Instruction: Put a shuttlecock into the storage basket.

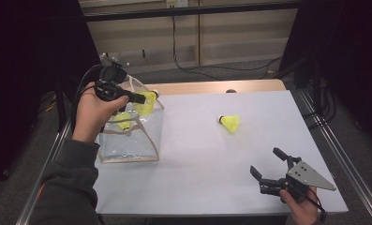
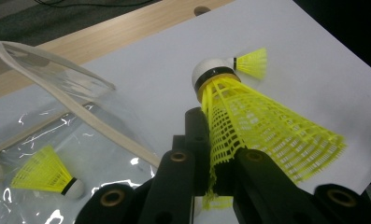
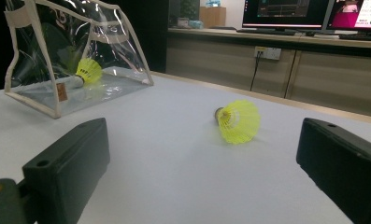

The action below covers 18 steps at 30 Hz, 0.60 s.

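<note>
My left gripper (image 1: pixel 139 98) (image 2: pixel 216 154) is raised over the open top of a clear plastic bag (image 1: pixel 127 140) (image 2: pixel 80 112), shut on the skirt of a yellow shuttlecock (image 1: pixel 147 102) (image 2: pixel 262 126). Its white cork points away from the jaws. A second yellow shuttlecock (image 1: pixel 123 122) (image 2: pixel 45 170) (image 3: pixel 87 71) lies inside the bag. A third one (image 1: pixel 230 123) (image 2: pixel 251 61) (image 3: pixel 238 120) lies on its side on the white table, right of centre. My right gripper (image 1: pixel 266 161) (image 3: pixel 204 149) stands open near the front right, jaws wide and pointing toward that shuttlecock, some way short of it.
The clear bag (image 3: pixel 75 56) has beige trim and stands at the table's left side. A bare wooden strip (image 1: pixel 212 87) runs along the far edge of the table. Cables (image 1: pixel 193 68) lie on the floor beyond, and monitors (image 3: pixel 286 11) sit on a counter behind.
</note>
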Each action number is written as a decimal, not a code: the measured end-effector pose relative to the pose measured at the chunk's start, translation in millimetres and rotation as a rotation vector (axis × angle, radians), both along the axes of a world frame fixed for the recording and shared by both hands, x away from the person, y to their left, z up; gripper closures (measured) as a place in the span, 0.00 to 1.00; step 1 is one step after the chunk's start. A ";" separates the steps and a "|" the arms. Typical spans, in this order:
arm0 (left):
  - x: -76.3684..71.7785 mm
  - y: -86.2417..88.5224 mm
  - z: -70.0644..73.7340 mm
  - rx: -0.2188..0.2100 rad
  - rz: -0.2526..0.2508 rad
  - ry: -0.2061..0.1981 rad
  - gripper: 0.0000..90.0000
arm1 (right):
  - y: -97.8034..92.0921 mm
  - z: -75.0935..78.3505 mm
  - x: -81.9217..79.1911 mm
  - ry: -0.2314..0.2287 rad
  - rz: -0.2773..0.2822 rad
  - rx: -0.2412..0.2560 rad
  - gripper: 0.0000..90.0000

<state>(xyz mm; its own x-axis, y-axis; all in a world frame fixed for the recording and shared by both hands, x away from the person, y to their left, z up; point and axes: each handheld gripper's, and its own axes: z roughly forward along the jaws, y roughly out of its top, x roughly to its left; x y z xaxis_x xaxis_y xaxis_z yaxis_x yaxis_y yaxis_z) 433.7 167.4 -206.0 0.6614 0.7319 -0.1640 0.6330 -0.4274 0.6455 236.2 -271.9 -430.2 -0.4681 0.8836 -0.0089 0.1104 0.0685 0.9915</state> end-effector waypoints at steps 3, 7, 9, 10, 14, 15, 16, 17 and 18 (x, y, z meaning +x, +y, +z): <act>0.0 1.4 2.4 0.001 0.004 -0.004 0.98 | -0.1 0.0 0.0 0.001 0.000 0.001 0.03; 0.6 4.6 4.2 -0.001 0.012 -0.006 0.98 | -0.1 0.1 0.0 0.000 0.000 -0.001 0.03; 1.1 6.3 4.3 0.000 0.014 -0.003 0.98 | 0.0 0.1 0.0 0.000 -0.001 0.000 0.03; 1.2 6.8 3.9 -0.004 0.026 -0.005 0.98 | 0.1 0.1 0.0 0.000 0.000 0.001 0.03; 3.3 12.3 4.0 0.001 0.033 -0.008 0.98 | 0.6 -0.1 -0.1 0.003 0.002 0.001 0.03; 3.8 13.1 3.6 -0.001 0.037 -0.008 0.98 | 0.6 -0.1 -0.1 0.004 0.001 -0.001 0.03; 4.1 14.0 3.4 0.001 0.041 -0.008 0.98 | 0.7 -0.1 -0.1 0.003 0.000 0.000 0.03; 4.5 14.8 3.1 0.001 0.045 -0.010 0.98 | 0.8 -0.1 0.0 0.001 0.001 0.001 0.03; 4.8 15.6 3.0 0.003 0.043 -0.009 0.98 | 0.6 0.0 -0.1 0.003 0.002 -0.001 0.03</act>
